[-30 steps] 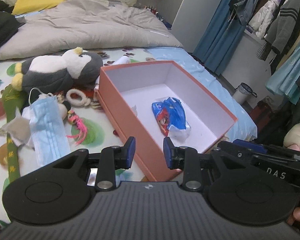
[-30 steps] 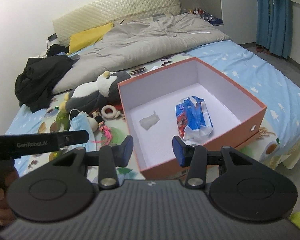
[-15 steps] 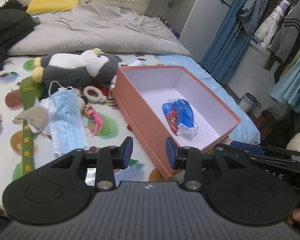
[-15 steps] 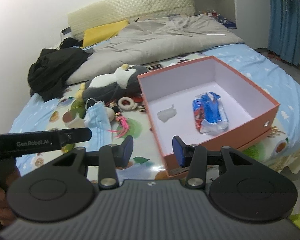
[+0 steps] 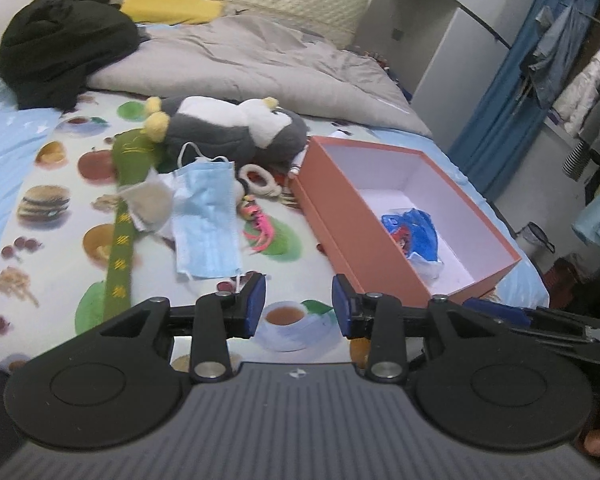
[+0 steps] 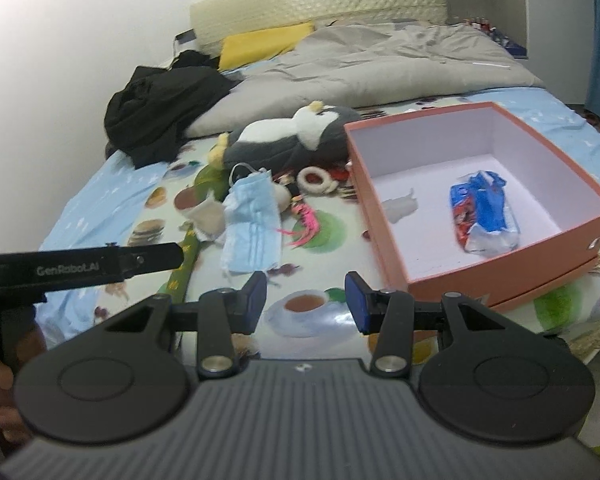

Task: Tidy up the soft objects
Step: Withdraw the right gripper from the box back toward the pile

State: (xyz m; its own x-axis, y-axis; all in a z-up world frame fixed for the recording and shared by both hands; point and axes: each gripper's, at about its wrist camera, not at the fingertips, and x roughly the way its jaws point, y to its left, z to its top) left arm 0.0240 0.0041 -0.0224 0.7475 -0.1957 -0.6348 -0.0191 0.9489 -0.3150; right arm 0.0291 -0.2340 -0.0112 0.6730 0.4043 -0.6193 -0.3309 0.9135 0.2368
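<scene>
An open orange box [image 5: 332, 220] [image 6: 370, 208] stands on the bed and holds a blue tissue pack [image 5: 416, 232] [image 6: 484, 212] and a small white item [image 6: 400, 206]. Left of the box lie a penguin plush [image 5: 236, 124] [image 6: 292, 136], a blue face mask [image 5: 206, 220] [image 6: 252, 224], a white ring [image 5: 260, 178] [image 6: 316, 180], a pink feathery toy [image 5: 258, 228] [image 6: 304, 220] and a green strip [image 5: 124, 216]. My left gripper [image 5: 299, 312] and right gripper [image 6: 306, 304] are both open and empty, in front of the pile.
A grey duvet [image 5: 260, 60] [image 6: 380, 64], a black clothes heap [image 5: 60, 44] [image 6: 160, 104] and a yellow pillow [image 6: 264, 42] lie at the bed's head. Hanging clothes [image 5: 580, 80] and a bin [image 5: 538, 236] stand right of the bed.
Both grippers have swung left, away from the box and toward the pile with the mask. Both stay open and empty.
</scene>
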